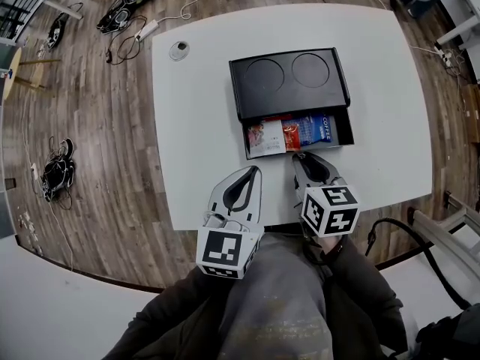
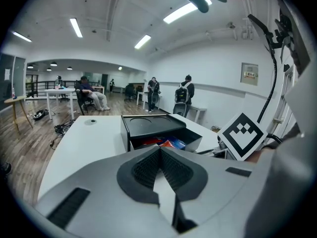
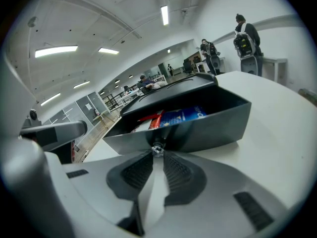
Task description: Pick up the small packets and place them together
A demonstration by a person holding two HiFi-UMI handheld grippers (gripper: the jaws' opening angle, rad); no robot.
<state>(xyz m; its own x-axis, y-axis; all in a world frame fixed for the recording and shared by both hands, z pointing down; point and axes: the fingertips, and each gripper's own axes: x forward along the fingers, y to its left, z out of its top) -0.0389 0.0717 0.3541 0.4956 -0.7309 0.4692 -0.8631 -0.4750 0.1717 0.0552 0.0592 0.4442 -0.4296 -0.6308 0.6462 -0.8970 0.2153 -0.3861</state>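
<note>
Left tool point(image 2: 159, 148) is closed and empty beside me; my right tool point(image 3: 157, 153), barely parted, pinches the drawer point(image 3: 213, 125) knob point(image 3: 157, 148).

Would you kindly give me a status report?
Left gripper shut, empty. Right gripper shut on small metal drawer knob. Colourful packets inside open black drawer. Nothing blocking.

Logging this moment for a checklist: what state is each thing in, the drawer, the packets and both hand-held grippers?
Drawer: pulled open from the black box.
Packets: lying inside the drawer, none lifted.
Left hand-held gripper: jaws together, empty.
Right hand-held gripper: shut on the drawer knob.
</note>
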